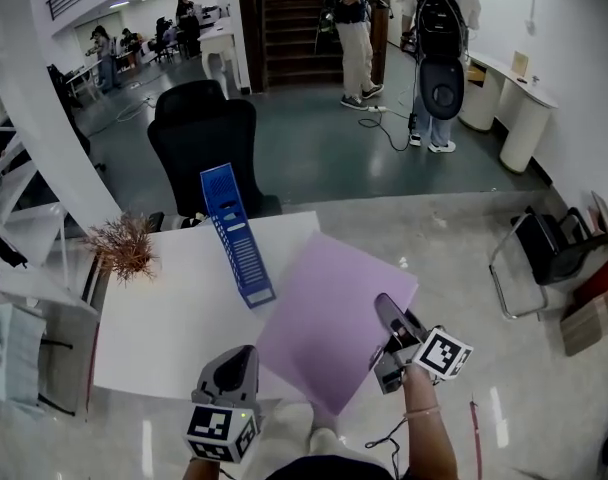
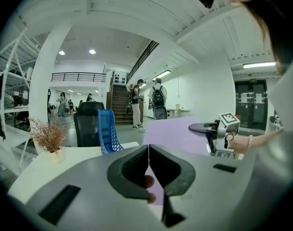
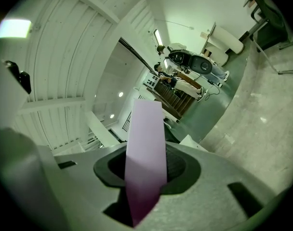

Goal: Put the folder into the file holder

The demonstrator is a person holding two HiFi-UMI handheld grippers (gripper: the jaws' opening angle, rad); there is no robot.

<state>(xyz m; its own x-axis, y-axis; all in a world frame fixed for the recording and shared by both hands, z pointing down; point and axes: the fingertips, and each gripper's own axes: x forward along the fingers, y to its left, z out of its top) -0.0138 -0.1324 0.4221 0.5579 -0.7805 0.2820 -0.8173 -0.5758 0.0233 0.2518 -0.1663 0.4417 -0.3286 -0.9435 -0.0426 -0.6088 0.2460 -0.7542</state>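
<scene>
Item 1, right gripper: I am clamping its jaws on the right edge of the folder. In the right gripper view the purple sheet is running straight up out from between the pads.

Item 2, left gripper: I am keeping its jaws pressed together at the folder's near left corner. A thin pale line is showing where they meet, and purple is showing in the slot below them, so they are pinching that corner.

Item 3, folder: it is hanging between my two grippers, raised off the table and spreading away from both. Its far part is lying over the table's near right corner and its right part is over the floor.

Item 4, file holder: blue, slatted, it is standing on the table ahead of my left gripper and to the left of the folder's far edge. It is close to the folder, and no folder is sitting in it.

Item 5, dried plant: it is sitting further left of the left gripper, at the table's far left corner.

Item 6, office chair: black, it is standing beyond the file holder.

Item 7, person with a backpack: they are standing well beyond the right gripper, across the floor.
</scene>
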